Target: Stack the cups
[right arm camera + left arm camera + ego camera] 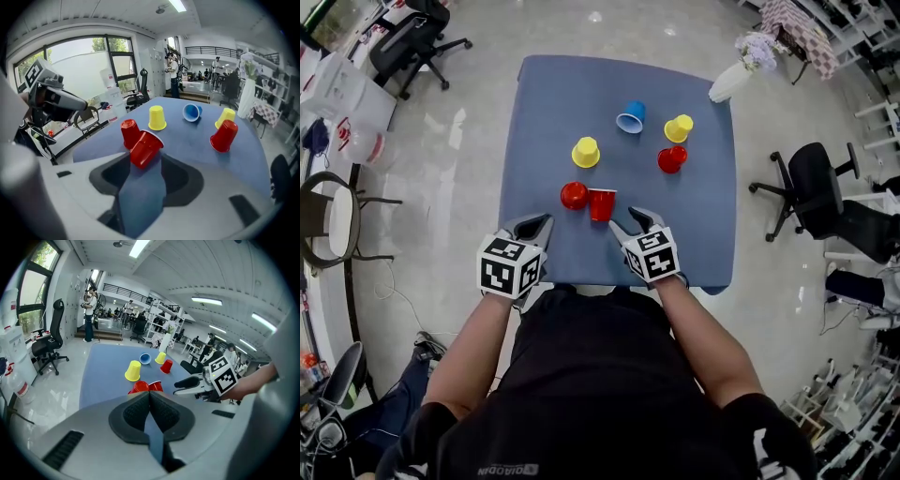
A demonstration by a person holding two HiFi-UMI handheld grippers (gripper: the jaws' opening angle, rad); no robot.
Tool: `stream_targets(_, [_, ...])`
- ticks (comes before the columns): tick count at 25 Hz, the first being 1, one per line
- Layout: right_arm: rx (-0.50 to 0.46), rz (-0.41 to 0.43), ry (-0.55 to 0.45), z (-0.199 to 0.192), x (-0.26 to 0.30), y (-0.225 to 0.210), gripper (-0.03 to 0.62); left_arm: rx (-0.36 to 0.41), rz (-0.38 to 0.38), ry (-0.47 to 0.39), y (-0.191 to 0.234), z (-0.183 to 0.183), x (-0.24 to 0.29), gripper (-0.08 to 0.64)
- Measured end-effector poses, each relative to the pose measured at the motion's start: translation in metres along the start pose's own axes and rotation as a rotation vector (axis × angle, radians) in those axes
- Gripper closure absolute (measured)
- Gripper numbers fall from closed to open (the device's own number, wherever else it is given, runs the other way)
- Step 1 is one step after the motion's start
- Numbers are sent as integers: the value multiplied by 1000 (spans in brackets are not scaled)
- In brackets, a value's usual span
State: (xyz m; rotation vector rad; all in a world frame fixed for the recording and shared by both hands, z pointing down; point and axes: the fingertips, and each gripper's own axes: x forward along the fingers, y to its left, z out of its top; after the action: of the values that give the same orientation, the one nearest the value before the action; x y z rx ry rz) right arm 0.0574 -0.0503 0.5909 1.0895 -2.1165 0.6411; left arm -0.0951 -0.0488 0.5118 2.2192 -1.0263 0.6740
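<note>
The cups are thin plastic party cups: light, a little springy, easy to dent or to skid across the table (pixel 544 94), so a gentle pinch across the wall near the rim looks safest. The right gripper (pixel 634 222) has its jaws spread wide with nothing clamped. A red cup on its side (pixel 146 149) lies just ahead of the gap, mouth pointing away, against an upside-down red cup (pixel 129 132). The left gripper (pixel 534 225) has its jaws pressed together, empty.

The head view alone shows the whole layout: a yellow cup (pixel 586 152) in the middle, then a blue cup (pixel 630 117), a second yellow cup (pixel 679 127) and a third red cup (pixel 671 159) farther off. The right gripper view alone shows the tipped cup's pale rim and slant. In the left gripper view the red pair peeks just over the closed pads
</note>
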Motion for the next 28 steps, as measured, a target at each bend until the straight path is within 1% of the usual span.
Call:
stream_targets(3, [25, -2, 6, -4, 9, 8, 388, 17, -16, 18, -3, -3, 2, 555])
stream_targets(5, [61, -10, 8, -6, 16, 12, 388, 27, -25, 30, -3, -6, 1, 555])
stream_targets(8, [116, -37, 3, -7, 26, 17, 387, 42, -34, 50, 1, -12, -3, 555])
stream_targets(10, [136, -53, -6, -7, 31, 21, 376, 53, -38, 63, 4, -15, -6, 555])
stream_targets(14, [157, -76, -4, -10, 42, 26, 354, 72, -36, 96, 14, -22, -10, 555])
stream_targets(18, [185, -130, 0, -12, 49, 23, 351, 74, -28, 107, 25, -26, -12, 555])
stream_targets(22, [174, -192, 11, -15, 55, 22, 351, 77, -32, 110, 29, -29, -16, 555])
stream_targets(28, [194, -220, 2, -18, 63, 24, 351, 82, -36, 129, 35, -39, -25, 555])
